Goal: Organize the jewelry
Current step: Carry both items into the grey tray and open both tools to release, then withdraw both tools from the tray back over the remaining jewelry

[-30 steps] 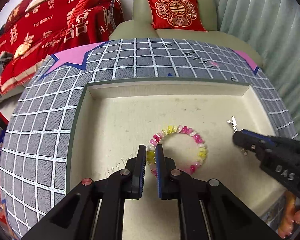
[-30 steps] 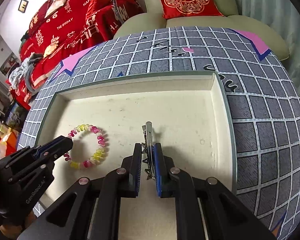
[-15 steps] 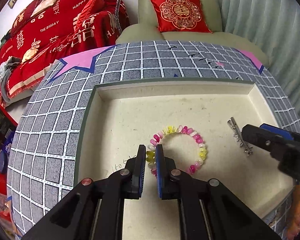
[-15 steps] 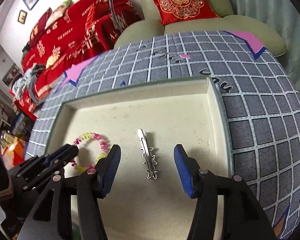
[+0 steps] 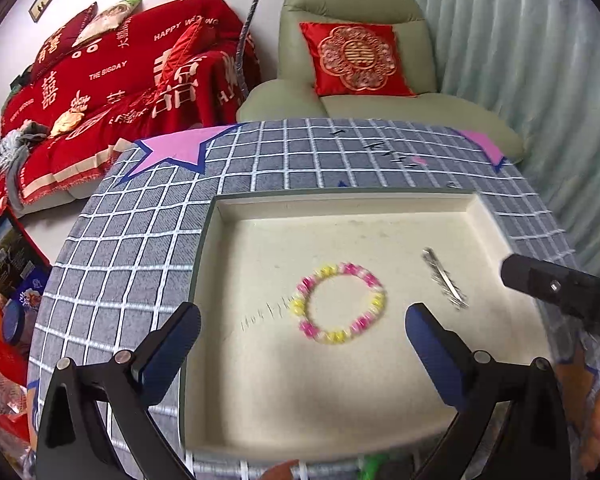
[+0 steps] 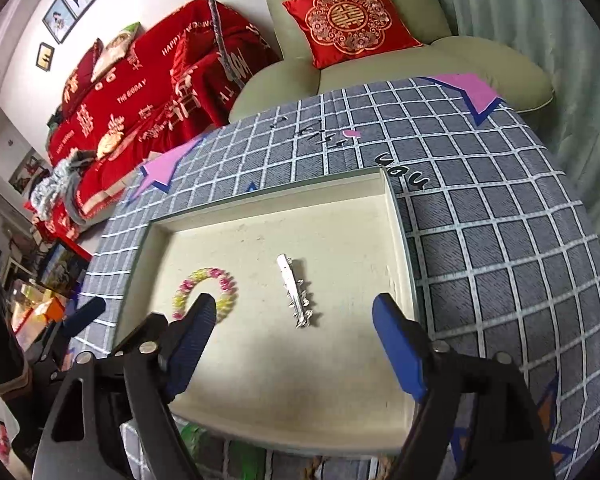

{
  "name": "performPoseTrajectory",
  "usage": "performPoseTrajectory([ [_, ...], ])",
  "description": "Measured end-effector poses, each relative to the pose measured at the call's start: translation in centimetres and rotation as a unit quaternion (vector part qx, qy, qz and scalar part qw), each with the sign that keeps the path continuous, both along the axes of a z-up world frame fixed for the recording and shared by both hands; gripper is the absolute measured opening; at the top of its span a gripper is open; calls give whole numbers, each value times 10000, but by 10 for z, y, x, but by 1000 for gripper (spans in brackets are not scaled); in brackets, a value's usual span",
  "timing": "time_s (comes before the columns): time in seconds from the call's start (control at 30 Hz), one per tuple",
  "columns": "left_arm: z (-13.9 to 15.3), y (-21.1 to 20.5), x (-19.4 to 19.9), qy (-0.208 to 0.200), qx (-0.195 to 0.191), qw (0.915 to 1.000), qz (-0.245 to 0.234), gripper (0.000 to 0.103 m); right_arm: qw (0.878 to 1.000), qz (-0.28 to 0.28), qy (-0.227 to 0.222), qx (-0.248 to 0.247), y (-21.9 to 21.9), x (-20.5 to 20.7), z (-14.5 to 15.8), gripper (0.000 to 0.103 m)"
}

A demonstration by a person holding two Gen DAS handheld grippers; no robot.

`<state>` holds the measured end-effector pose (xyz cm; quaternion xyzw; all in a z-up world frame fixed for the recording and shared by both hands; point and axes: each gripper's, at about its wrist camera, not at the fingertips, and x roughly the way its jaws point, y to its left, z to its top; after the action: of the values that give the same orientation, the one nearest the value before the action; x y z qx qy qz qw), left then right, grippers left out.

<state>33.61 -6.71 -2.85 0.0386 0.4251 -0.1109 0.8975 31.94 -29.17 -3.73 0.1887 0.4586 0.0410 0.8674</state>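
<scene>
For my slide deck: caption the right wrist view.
Open right gripper above silver hair clip and beaded bracelet in tray.

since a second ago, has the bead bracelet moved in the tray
No. The bead bracelet lies on the same spot of the tray, beside the faint pencil marks. The left hand-held gripper has just been opening, nothing between its fingers.

Open tray [image 5: 380, 204] floor ahead; only bracelet [image 5: 342, 303] and hair clip [image 5: 444, 278] lying well apart; low walls around.

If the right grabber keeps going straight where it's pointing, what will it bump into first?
Probably the silver hair clip, lying on the tray floor between its open jaws; depth is unclear.
</scene>
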Motion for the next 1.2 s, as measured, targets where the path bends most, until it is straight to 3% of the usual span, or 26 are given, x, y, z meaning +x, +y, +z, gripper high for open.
performPoseTrajectory([
  [0.33, 29, 16, -78, 48, -421, 9989, -206, 103, 9989, 66, -248, 392, 3, -62, 23, 88],
  [0.53, 40, 29, -128, -21, -453, 9989, -111, 103, 9973, -170, -504, 504, 1, -107, 36, 88],
  [0.7, 43, 43, -164, -189, -240, 9995, 42, 103, 9973, -189, -567, 431, 1, -138, 43, 88],
  [0.93, 31, 57, -198, -199, 50, 9997, 164, 103, 9973, -119, -543, 478, 6, -176, 45, 88],
  [1.2, 4, 68, -218, 158, 44, 9994, 308, 103, 9998, 67, -187, -2, 14, -208, 30, 88],
])
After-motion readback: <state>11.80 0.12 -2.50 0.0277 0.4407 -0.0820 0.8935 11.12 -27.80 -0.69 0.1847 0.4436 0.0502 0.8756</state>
